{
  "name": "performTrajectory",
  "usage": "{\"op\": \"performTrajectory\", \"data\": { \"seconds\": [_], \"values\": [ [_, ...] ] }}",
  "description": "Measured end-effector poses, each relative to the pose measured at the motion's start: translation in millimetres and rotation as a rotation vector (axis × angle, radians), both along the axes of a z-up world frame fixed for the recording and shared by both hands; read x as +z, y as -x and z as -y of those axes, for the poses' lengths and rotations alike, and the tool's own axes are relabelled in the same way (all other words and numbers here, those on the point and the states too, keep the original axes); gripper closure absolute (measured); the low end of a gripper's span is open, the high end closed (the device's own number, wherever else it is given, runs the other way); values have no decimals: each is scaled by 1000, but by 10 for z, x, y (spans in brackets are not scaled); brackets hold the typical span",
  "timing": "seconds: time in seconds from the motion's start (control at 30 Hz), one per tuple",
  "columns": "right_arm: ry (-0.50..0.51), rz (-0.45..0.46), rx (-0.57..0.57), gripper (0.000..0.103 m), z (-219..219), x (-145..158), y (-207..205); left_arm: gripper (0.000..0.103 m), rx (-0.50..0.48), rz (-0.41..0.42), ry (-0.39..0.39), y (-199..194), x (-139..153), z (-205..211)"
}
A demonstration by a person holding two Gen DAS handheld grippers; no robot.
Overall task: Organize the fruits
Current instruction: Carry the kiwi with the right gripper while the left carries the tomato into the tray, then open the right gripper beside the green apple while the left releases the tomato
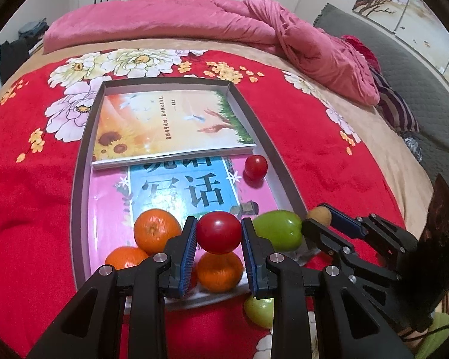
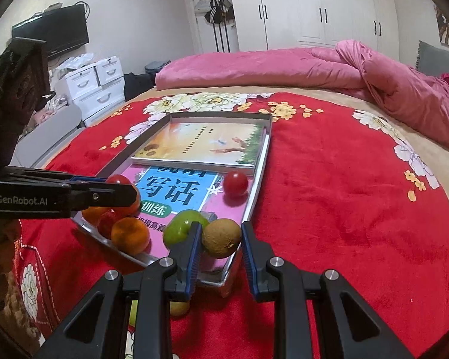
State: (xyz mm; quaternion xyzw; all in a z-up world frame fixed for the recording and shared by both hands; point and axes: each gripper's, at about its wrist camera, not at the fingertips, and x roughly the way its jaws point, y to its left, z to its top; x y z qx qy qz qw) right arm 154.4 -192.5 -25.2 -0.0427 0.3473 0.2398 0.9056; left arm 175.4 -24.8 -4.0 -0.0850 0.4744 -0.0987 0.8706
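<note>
Left hand-held gripper [image 1: 219,236] clamping red tomato [image 1: 218,232] above tray [image 1: 80,167], right hand-held gripper [image 2: 221,240] clamping kiwi [image 2: 221,237], oranges [image 1: 157,230] below.

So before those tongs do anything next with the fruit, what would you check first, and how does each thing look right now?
1. Left tongs gripping the red tomato: ok, both pads press its sides.
2. Right tongs gripping the brown kiwi: ok, it sits clamped between the pads.
3. Space in the tray to set fruit down: ok, the pink book cover shows bare patches near the small tomato.
4. Oranges crowding the held tomato: not ok, one lies right under it.
5. Green apple beside the kiwi: not ok, it touches the left pad and could roll.
6. Fruit outside the tray: not ok, a green fruit lies on the red blanket.
</note>
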Motion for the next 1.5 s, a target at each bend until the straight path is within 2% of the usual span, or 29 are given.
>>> {"op": "performTrajectory", "data": {
  "seconds": [0.5,1.07,1.17,1.27,1.33,1.5],
  "values": [
    [17,16,44,76,-51,9,114,73,-9,-50,-19,-145,-201,91],
    [8,-12,82,76,-70,-31,195,73,-7,-61,-10,-129,-240,83],
    [-2,-22,75,70,-44,-35,191,73,-8,-58,-8,-115,-228,73],
    [-11,-16,64,57,-19,-11,206,69,-5,-64,1,-108,-233,50],
    [-16,-10,56,56,3,6,215,64,0,-64,3,-100,-235,39],
    [-28,2,39,52,46,50,240,63,1,-55,8,-63,-202,29]
  ]
}}
